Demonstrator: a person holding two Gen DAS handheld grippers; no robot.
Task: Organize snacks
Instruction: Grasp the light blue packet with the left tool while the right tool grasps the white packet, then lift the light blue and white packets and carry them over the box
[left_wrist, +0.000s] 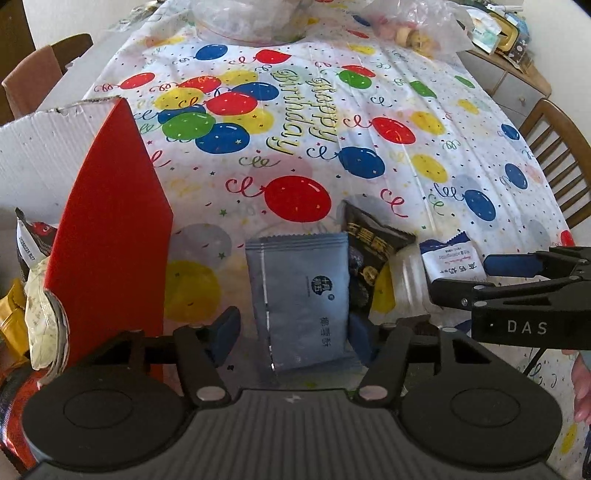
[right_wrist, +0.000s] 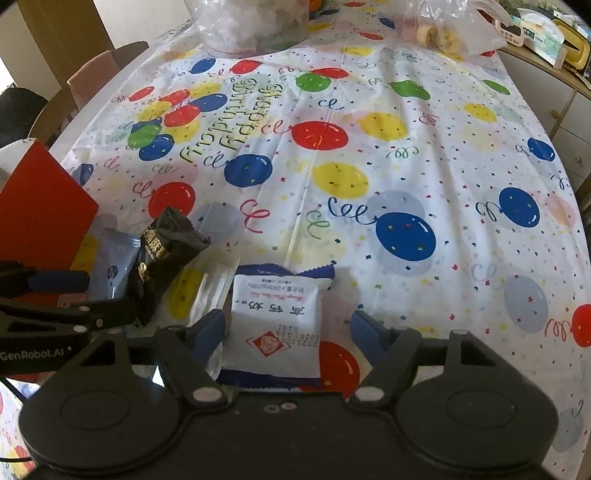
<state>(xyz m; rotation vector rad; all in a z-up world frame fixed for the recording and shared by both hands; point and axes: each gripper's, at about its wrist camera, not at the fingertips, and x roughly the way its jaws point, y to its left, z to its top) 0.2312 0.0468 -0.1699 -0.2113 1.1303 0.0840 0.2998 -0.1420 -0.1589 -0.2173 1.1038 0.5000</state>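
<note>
On the balloon-print tablecloth (left_wrist: 369, 110), beside the red carton (left_wrist: 114, 229), a pale blue snack sachet (left_wrist: 301, 295) lies between the spread fingers of the left gripper (left_wrist: 291, 332), its long axis running straight away from the camera. Just right of it sit a black snack packet (left_wrist: 373, 251) and, probably, a clear plastic wrapper (right_wrist: 214, 291). The right gripper (right_wrist: 288, 332) is likewise released, straddling a white-and-blue milk candy pack (right_wrist: 277, 317) lying flat, print upside down.

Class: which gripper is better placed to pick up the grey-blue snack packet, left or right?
Left. The left gripper is open, straddling the grey-blue packet; the right gripper is over the white packet.
</note>
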